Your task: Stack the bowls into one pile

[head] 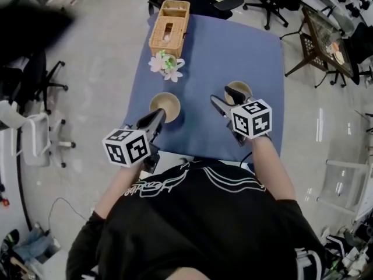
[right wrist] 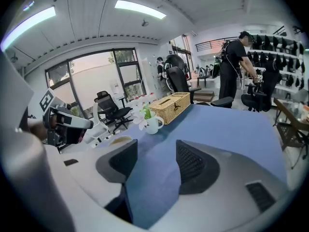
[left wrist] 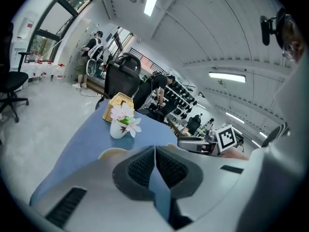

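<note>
Two tan bowls stand apart on the blue table point(head: 233, 45): one at the left point(head: 165, 105), one at the right point(head: 240, 88). My left gripper point(head: 158, 115) hovers over the near edge of the left bowl, jaws shut with nothing between them; its own view shows that bowl's rim point(left wrist: 112, 153) just past the closed pads point(left wrist: 140, 168). My right gripper point(head: 224, 98) sits just left of the right bowl, open and empty. In the right gripper view only blue cloth lies between the pads point(right wrist: 193, 163), and the left bowl point(right wrist: 119, 140) shows farther off.
A wicker basket point(head: 169, 27) stands at the table's far edge, with a white mug of flowers point(head: 167, 63) in front of it. Office chairs point(head: 265, 2) and a dark side table point(head: 326, 39) surround the table. People stand in the background of both gripper views.
</note>
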### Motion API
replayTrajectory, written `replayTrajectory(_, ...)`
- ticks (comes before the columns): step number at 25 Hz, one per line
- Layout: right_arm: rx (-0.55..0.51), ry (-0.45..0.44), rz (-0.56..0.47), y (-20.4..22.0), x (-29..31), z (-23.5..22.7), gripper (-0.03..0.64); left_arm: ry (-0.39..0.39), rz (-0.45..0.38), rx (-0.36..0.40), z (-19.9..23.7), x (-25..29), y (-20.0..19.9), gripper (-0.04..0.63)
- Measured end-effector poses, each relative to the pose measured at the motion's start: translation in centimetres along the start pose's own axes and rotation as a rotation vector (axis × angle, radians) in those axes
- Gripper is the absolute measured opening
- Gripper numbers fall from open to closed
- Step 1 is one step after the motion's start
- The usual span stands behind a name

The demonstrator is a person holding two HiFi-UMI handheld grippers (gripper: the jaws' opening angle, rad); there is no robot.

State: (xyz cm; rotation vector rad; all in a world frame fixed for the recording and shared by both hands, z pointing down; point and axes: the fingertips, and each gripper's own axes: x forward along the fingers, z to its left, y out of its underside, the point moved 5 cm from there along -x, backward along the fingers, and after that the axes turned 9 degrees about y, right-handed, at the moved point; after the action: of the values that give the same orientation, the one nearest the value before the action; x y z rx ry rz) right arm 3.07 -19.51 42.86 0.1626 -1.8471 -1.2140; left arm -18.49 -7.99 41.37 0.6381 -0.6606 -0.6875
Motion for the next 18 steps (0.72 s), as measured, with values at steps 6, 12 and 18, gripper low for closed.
replayTrajectory(6, -0.034, -0.042, 0.001, -0.8, 1.2, 4.1, 0.250, -0.037, -0.047, 0.001, 1.5, -4.2, -0.5, 0.031)
replayTrajectory(12, -0.065, -0.081, 0.016, -0.8, 3.2, 7.5, 0.249, -0.073, -0.087, -0.014, 3.2, -7.6, -0.1, 0.029)
replayTrajectory(18, -0.081, -0.115, 0.050, 0.0, 5.3, 10.0, 0.249, -0.110, -0.135, -0.065, 4.6, -10.5, 0.7, 0.031)
